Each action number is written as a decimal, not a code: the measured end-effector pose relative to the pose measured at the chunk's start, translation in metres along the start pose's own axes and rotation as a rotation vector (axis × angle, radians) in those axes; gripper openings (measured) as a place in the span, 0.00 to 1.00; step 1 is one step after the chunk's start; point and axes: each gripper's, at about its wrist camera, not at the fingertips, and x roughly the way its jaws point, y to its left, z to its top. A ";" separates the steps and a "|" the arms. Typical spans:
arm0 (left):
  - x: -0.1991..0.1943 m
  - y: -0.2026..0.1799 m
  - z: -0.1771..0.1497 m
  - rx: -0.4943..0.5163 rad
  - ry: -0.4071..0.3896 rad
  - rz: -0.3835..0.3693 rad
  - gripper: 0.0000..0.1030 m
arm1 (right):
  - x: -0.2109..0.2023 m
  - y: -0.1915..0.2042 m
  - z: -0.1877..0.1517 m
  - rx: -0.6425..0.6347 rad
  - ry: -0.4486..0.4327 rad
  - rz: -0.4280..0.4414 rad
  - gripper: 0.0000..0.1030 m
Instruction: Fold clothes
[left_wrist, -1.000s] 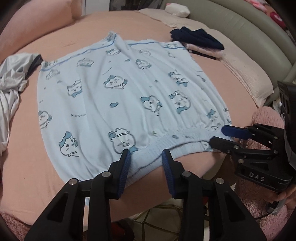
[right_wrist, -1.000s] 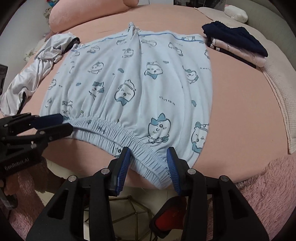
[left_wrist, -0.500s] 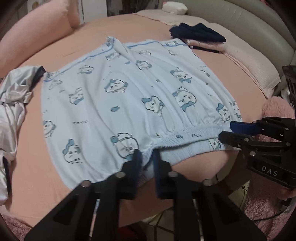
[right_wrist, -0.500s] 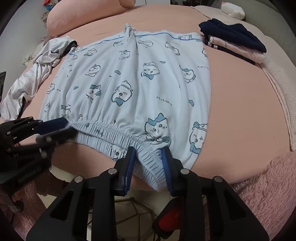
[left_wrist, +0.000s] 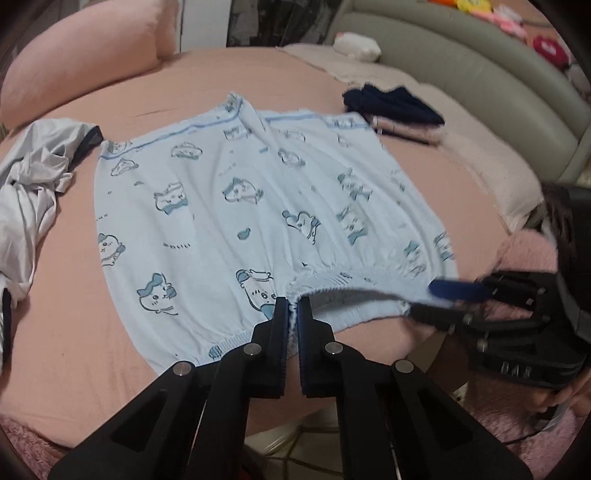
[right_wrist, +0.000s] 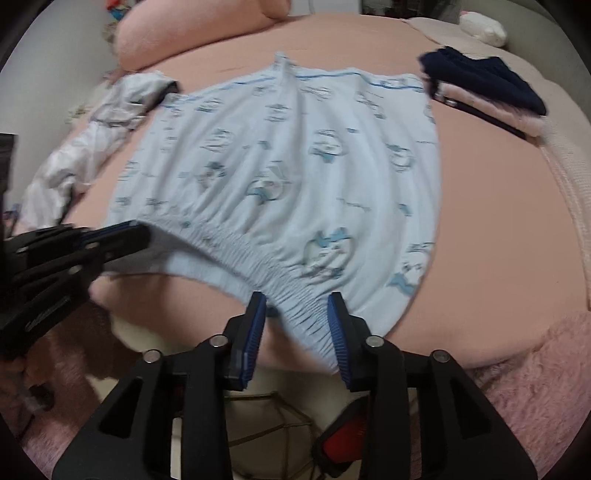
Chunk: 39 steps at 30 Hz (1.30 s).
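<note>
Shorts (left_wrist: 258, 206) lie flat on pink bed (left_wrist: 424, 192), pillow (left_wrist: 85, 62) behind.

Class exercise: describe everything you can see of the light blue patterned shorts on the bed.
The light blue shorts lie spread flat on the pink bed sheet, soft knit with dark blue cartoon animal prints and a blue stripe along the far hems. The gathered elastic waistband faces the camera at the bed's edge. The left tool is shut on the waistband; the right tool straddles it, open.
</note>
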 end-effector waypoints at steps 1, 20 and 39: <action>-0.003 0.002 0.000 -0.009 -0.011 -0.015 0.05 | -0.001 0.004 0.001 -0.007 -0.006 0.021 0.38; 0.009 -0.005 -0.001 0.039 0.025 0.044 0.05 | 0.019 0.015 0.016 0.041 -0.046 -0.028 0.12; 0.021 -0.022 0.001 0.149 -0.006 0.124 0.04 | 0.017 -0.002 0.012 0.110 -0.025 0.061 0.10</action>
